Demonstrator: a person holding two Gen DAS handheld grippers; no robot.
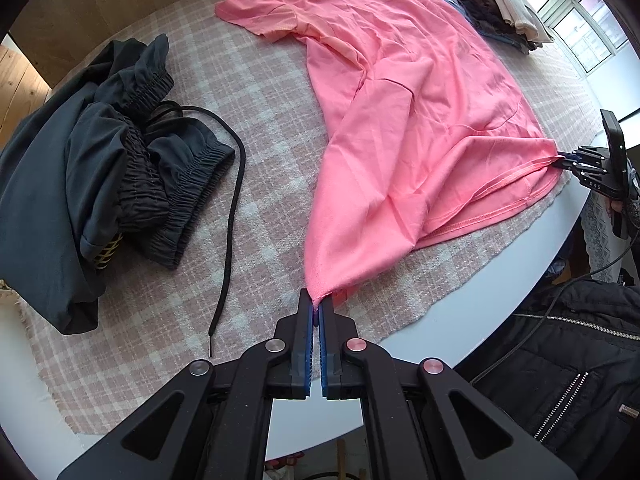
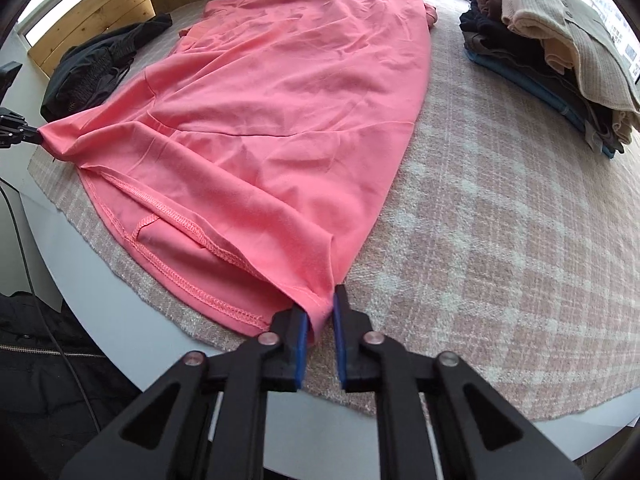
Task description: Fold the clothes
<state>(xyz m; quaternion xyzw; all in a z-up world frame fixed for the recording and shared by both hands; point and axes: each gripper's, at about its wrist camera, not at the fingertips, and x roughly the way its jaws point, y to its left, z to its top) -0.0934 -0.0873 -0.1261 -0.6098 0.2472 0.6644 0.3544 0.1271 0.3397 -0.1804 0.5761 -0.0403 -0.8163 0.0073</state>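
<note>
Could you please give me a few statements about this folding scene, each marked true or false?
1. The left gripper is shut on a bottom corner of the pink T-shirt. True.
2. The right gripper hangs open, clear of the shirt. False: its fingers pinch the other bottom corner.
3. The dark shorts lie folded flat on the stack of clothes. False: they lie crumpled on the checked cloth, on the other side of the shirt from the stack.
4. A black drawstring trails from the shorts across the cloth. True.
5. The shirt is already folded in half. False: it lies spread out.
</note>
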